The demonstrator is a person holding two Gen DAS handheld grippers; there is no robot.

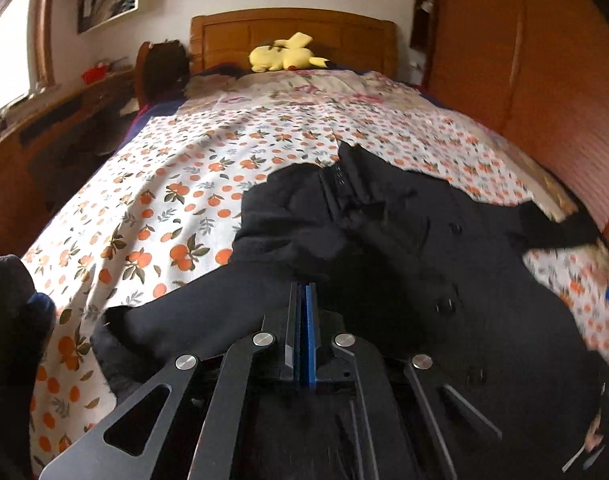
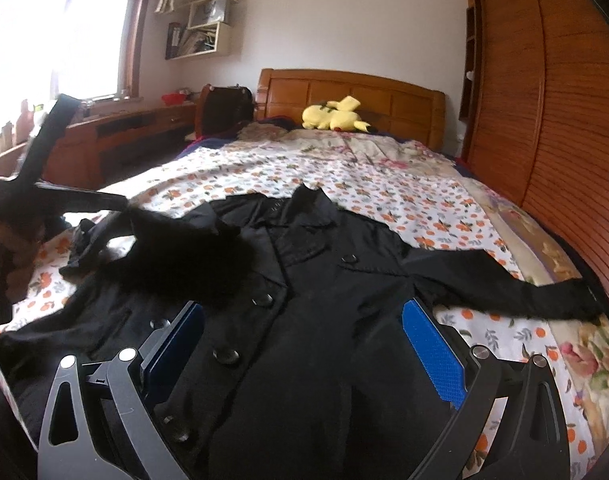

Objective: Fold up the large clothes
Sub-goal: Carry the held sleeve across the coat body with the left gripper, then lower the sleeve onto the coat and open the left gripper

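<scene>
One black buttoned cloth coat [image 2: 304, 300] is lying lengthwise, collar toward the headboard; left tool [image 1: 302, 286] is pinching its sleeve, right tool [image 2: 304, 316] is spread.

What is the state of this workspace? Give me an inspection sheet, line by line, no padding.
Surface: bed covered by an orange-print sheet, rumpled.
Job's things: black coat spread front up, buttons showing; one sleeve stretched out sideways, the fuzzy-cuffed sleeve drawn across the chest.
Clutter: yellow plush toy by the headboard; floral quilt at the bed's head.
Grippers: left claw shut, tips against black fabric, a pinch cannot be confirmed; right claw open above the coat's front, holding nothing.
Cables: nothing seen.
Surroundings: wooden wardrobe, bright window, wall shelves.
</scene>
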